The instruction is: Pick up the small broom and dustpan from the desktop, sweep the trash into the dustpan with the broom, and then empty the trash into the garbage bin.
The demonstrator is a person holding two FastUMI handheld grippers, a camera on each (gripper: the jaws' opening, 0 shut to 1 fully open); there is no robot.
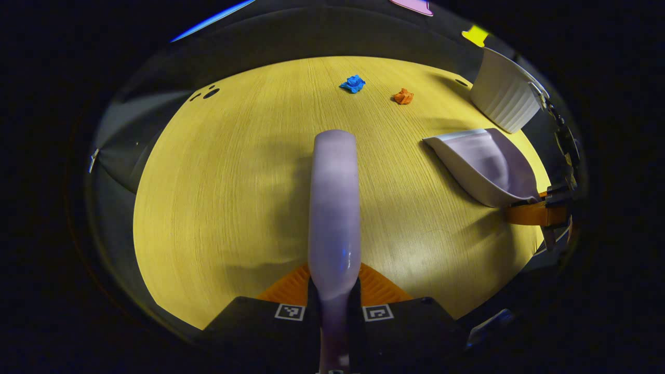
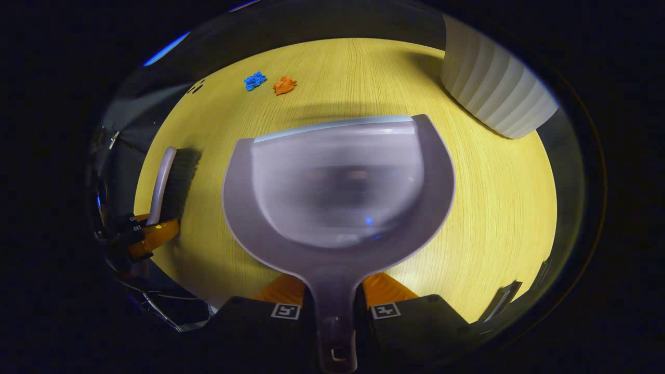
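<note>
My left gripper (image 1: 332, 291) is shut on the handle of the small lilac broom (image 1: 333, 208), which points forward over the yellow wooden desktop (image 1: 228, 197). My right gripper (image 2: 332, 296) is shut on the handle of the lilac dustpan (image 2: 337, 182), held above the table. In the left gripper view the dustpan (image 1: 483, 166) hangs at the right. In the right gripper view the broom (image 2: 171, 182) shows at the left with its dark bristles facing the pan. Two crumpled paper scraps lie at the far side: a blue scrap (image 1: 353, 83) (image 2: 255, 80) and an orange scrap (image 1: 403, 96) (image 2: 284, 85).
A white ribbed garbage bin (image 1: 504, 98) (image 2: 493, 88) stands at the table's far right corner. Small dark holes (image 1: 208, 93) mark the far left of the desktop. The table's edges drop into dark floor on all sides.
</note>
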